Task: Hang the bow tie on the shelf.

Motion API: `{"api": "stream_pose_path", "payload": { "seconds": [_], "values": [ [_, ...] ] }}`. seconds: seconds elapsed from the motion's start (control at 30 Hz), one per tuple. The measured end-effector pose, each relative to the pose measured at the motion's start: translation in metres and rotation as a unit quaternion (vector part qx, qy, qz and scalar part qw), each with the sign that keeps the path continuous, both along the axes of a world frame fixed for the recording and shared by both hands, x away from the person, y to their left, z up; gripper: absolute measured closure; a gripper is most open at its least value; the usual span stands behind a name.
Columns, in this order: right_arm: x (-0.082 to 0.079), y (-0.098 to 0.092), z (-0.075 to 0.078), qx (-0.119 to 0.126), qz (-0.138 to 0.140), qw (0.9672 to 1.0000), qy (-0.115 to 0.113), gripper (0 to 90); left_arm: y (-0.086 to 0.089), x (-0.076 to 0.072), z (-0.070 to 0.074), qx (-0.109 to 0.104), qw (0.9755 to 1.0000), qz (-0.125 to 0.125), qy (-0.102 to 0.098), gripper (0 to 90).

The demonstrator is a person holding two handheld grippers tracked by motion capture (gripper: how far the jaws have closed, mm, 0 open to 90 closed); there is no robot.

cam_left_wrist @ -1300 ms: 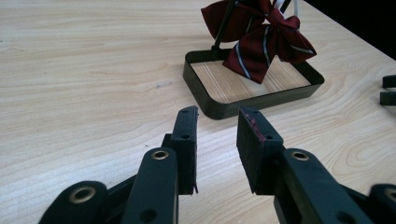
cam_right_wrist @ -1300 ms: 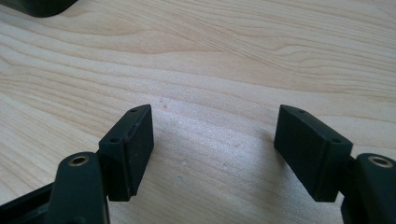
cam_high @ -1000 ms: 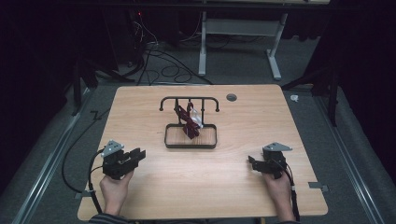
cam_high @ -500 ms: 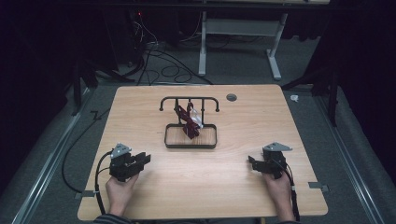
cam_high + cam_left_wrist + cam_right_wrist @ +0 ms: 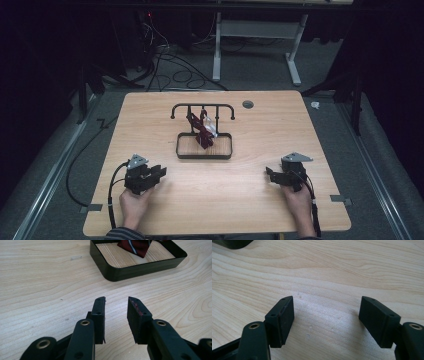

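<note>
A dark red striped tie (image 5: 202, 131) hangs from a low black rack (image 5: 202, 107) at the middle of the desk (image 5: 250, 200), its lower end draped into the shallow black tray (image 5: 204, 155) that forms the rack's base. A small pale tag or patch shows beside the fabric; what it is cannot be told. The rack keeps the tie off the desk and gathered in one spot, so a tool can come at it from the front without chasing loose cloth.

The left tool (image 5: 156, 172) sits near the front left of the desk, angled toward the tray. In the left gripper view the left tool (image 5: 116, 305) has its jaws parted by a modest gap with nothing between them, and the tray (image 5: 130, 268) with the tip of the tie (image 5: 136, 247) lies straight ahead, apart from the jaws. That aim suggests this hand is lining up for the tie.

The right tool (image 5: 272, 176) rests at the front right, well apart from the tray. In the right gripper view the right tool (image 5: 327, 308) has its jaws spread wide over bare wood, gripping nothing. Judging by its place, it waits out of the way, ready to help once the tie is lifted.
</note>
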State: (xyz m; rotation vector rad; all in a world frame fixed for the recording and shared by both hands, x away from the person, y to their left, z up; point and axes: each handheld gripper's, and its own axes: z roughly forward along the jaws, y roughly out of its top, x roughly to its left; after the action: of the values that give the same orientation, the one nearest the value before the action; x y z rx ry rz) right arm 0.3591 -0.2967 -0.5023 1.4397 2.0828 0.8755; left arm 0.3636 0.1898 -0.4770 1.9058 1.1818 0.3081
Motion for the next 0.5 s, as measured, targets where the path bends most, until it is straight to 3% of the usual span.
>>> {"api": "stream_pose_path", "payload": {
  "seconds": [0.17, 0.33, 0.43, 0.47, 0.5],
  "values": [
    [0.000, 0.000, 0.000, 0.000, 0.000, 1.0000, 0.000, 29.6, -0.006, 0.001, -0.005, 0.014, 0.9999, -0.003, -0.001, 66.1],
    [0.000, 0.000, 0.000, 0.000, 0.000, 1.0000, 0.000, 29.6, -0.009, 0.003, -0.012, 0.028, 0.9995, 0.010, -0.001, 61.0],
    [0.000, 0.000, 0.000, 0.000, 0.000, 1.0000, 0.000, 29.6, -0.013, 0.004, -0.015, 0.052, 0.9986, 0.013, -0.002, 57.6],
    [0.000, 0.000, 0.000, 0.000, 0.000, 1.0000, 0.000, 29.6, -0.016, 0.004, -0.017, 0.070, 0.9975, 0.011, -0.002, 56.0],
    [0.000, 0.000, 0.000, 0.000, 0.000, 1.0000, 0.000, 29.6, -0.016, 0.004, -0.017, 0.070, 0.9975, 0.011, -0.002, 54.9]
  ]
}}
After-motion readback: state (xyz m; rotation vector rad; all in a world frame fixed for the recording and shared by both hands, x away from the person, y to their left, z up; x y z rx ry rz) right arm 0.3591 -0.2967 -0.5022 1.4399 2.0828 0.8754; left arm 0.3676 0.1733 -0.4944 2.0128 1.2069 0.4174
